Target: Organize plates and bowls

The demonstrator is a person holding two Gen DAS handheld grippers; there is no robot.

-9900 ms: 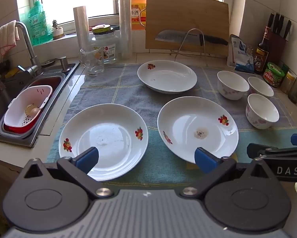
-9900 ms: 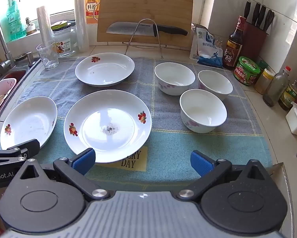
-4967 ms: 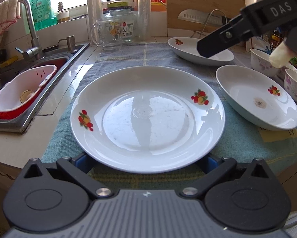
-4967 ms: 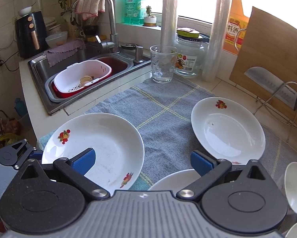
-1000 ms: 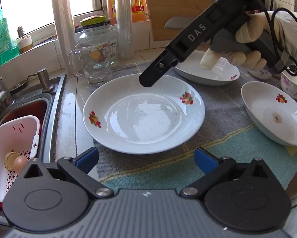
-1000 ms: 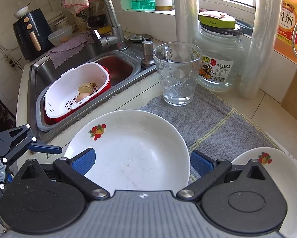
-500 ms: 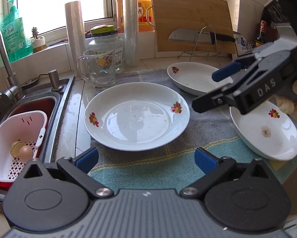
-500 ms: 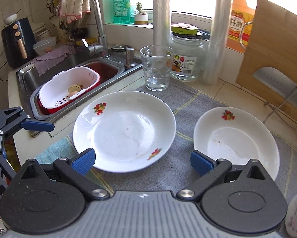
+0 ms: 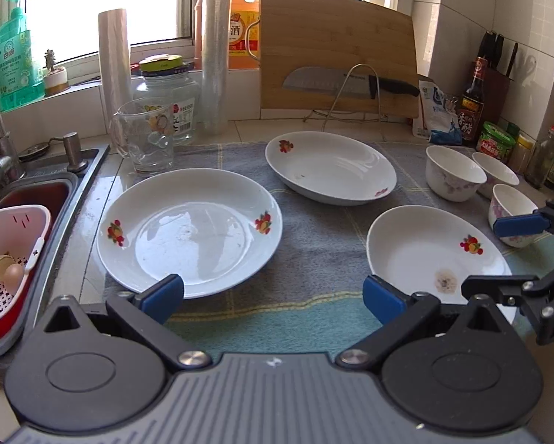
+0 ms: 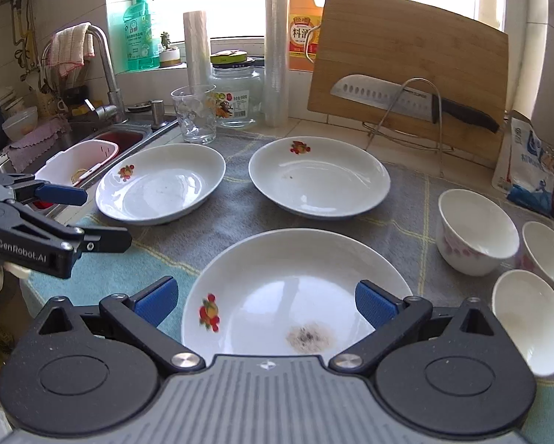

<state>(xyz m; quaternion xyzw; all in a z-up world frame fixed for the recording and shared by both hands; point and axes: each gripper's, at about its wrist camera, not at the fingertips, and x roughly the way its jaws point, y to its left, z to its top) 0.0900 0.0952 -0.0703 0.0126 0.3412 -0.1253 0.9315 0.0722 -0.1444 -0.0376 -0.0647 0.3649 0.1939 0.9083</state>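
Right wrist view is looking down on the stained plate [image 10: 295,296], which is sitting on the grey-and-teal cloth [image 10: 240,229] at the counter's near edge; the right gripper [image 10: 264,298] is hanging wide open over its near rim, one blue pad on each side, gripping nothing. Beyond it two more plates are lying apart: the left plate [image 10: 160,185] near the sink [image 10: 120,137], and the far plate [image 10: 319,177] in front of the cutting board [image 10: 406,59]. Three bowls [image 10: 476,231] are clustering, unstacked, at the right. Left wrist view is showing the left gripper [image 9: 273,294] also spread open and empty, hovering over the cloth with one pad overlapping the left plate's [image 9: 190,229] near rim and the other by the stained plate [image 9: 436,255]. Judgement: nothing is nested yet, so the work is sitting early, with plate gathering in hand and the stained plate the likely next pick. Next move is calling for lowering the right jaws onto that near rim, pinching firmly on the slick glaze, lifting level, and setting it into another plate without clinking. Bowls are waiting afterward.
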